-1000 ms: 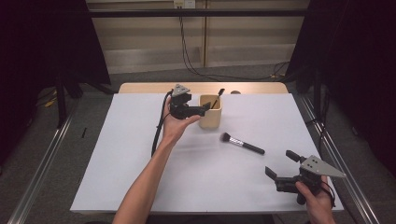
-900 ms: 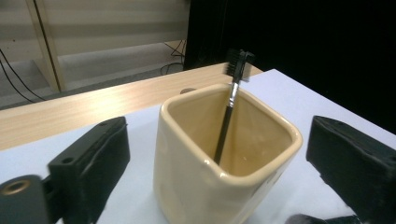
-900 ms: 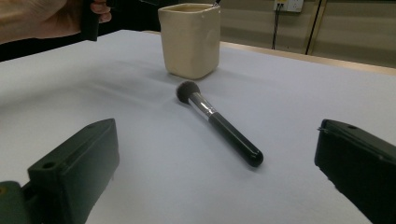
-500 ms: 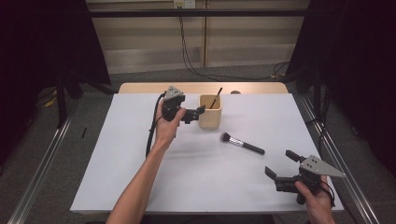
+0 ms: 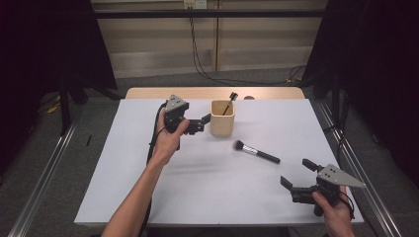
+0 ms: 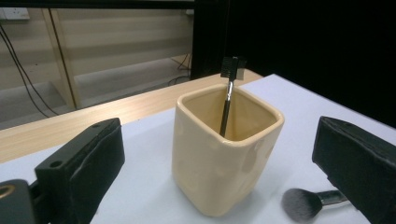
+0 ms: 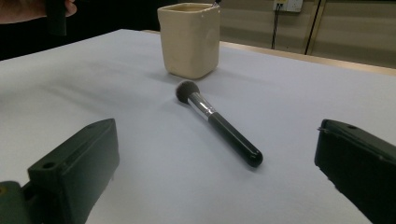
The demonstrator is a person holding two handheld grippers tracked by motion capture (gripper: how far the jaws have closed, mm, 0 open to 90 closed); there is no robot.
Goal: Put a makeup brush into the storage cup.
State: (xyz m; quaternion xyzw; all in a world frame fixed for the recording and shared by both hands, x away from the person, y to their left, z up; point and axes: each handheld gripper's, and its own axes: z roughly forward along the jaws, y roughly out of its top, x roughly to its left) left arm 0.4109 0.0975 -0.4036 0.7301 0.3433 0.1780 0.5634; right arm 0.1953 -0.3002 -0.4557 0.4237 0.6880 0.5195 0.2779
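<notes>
across the white worktop (image 5: pixel 123 163) i see my left gripper (image 5: pixel 200 124) held near the far edge, jaws apart and aimed at the cream square cup (image 5: pixel 222 118) just beside it, nothing between them. my right gripper (image 5: pixel 296 178) rests near the near right corner, jaws likewise apart and holding nothing. between the cup and that gripper lies a black makeup brush (image 5: pixel 256 151), bristles toward the cup. inside the cup a thin brow brush (image 6: pixel 228 98) leans upright.

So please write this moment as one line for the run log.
left gripper: open, beside cup | right gripper: open, empty | small brush: standing in cup | makeup brush: lying on table
</notes>
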